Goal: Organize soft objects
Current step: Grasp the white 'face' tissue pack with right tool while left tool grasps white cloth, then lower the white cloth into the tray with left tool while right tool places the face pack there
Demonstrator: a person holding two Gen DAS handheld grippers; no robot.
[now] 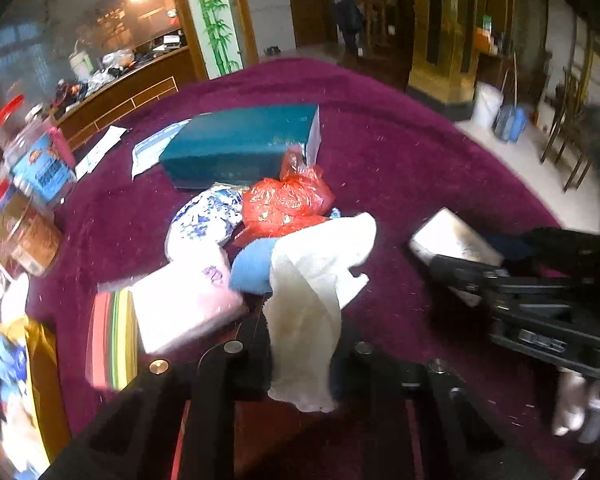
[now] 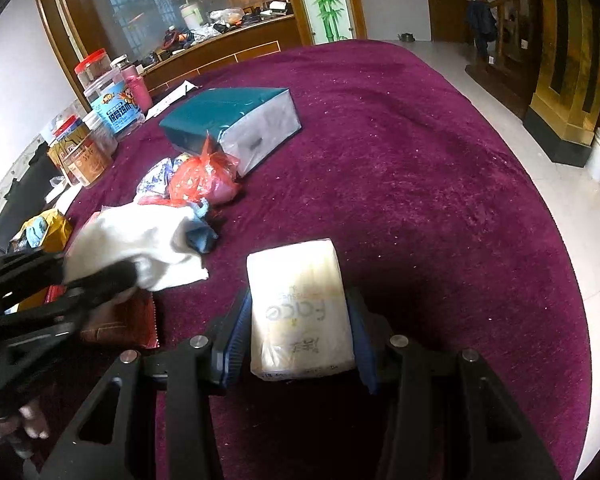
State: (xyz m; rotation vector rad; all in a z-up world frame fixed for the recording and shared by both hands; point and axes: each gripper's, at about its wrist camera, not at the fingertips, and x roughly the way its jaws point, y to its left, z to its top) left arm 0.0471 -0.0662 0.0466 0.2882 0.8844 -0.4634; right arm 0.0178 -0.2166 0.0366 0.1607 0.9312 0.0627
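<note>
My left gripper [image 1: 305, 346] is shut on a white cloth [image 1: 320, 256], which hangs crumpled between its black fingers above the maroon tablecloth [image 1: 400, 152]. In the right wrist view the same cloth [image 2: 148, 240] shows at the left, pinched by the left gripper [image 2: 118, 278]. My right gripper [image 2: 300, 332] is shut on a cream tissue pack [image 2: 300, 304] printed "Face", its blue pads pressing both long sides. The left wrist view shows that pack [image 1: 456, 236] at the right edge. Behind the cloth lie a blue cloth [image 1: 252, 266], a pink tissue pack [image 1: 188, 300], a red plastic bag [image 1: 288, 200] and a blue-and-white patterned bag [image 1: 204, 216].
A teal box [image 1: 240, 144] lies beyond the pile. Several plastic jars [image 2: 112, 108] stand along the table's left rim. A stack of coloured paper [image 1: 112, 336] and a yellow bag [image 1: 44, 364] lie near left. The right half of the round table [image 2: 440, 184] is bare cloth.
</note>
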